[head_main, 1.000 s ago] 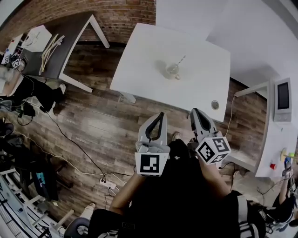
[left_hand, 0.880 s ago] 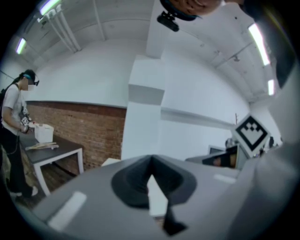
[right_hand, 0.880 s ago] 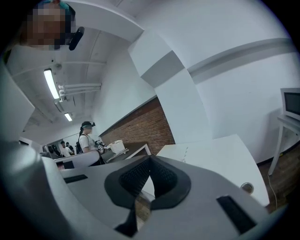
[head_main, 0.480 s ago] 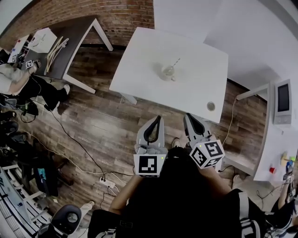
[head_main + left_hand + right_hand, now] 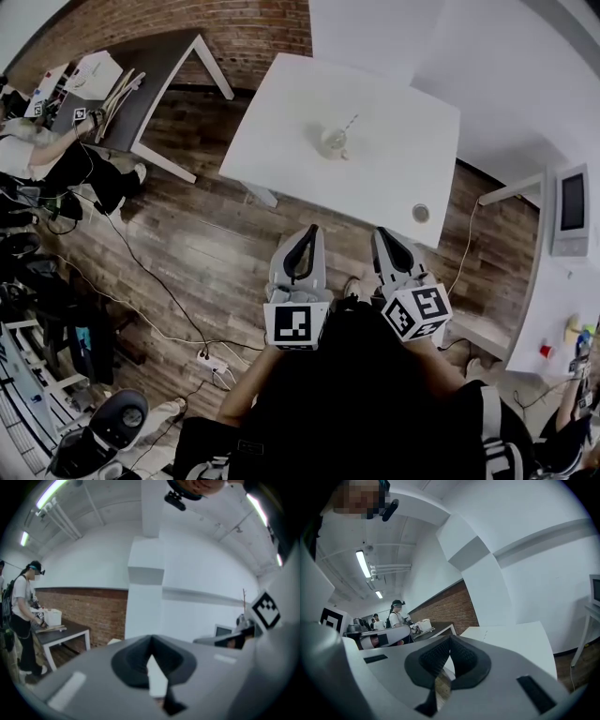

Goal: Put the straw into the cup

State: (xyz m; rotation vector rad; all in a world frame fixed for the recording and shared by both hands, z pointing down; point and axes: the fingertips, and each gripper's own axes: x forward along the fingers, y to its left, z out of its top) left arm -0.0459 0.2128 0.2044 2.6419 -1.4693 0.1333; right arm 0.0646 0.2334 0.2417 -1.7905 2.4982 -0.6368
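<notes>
Across the wooden floor [image 5: 187,244], a white counter [image 5: 281,141] carried the cup [image 5: 333,142], the straw [image 5: 348,123] apparently standing in it. The left gripper [image 5: 313,230] and right gripper [image 5: 381,232] hung well short of it, fingers pressed together, holding nothing.

The head view looks down past the grey left tool [image 5: 314,229] and right tool [image 5: 380,232] onto the square white tabletop [image 5: 375,159]. The left gripper view and right gripper view face level along their jaws; all share the red brick wall [image 5: 101,609].
</notes>
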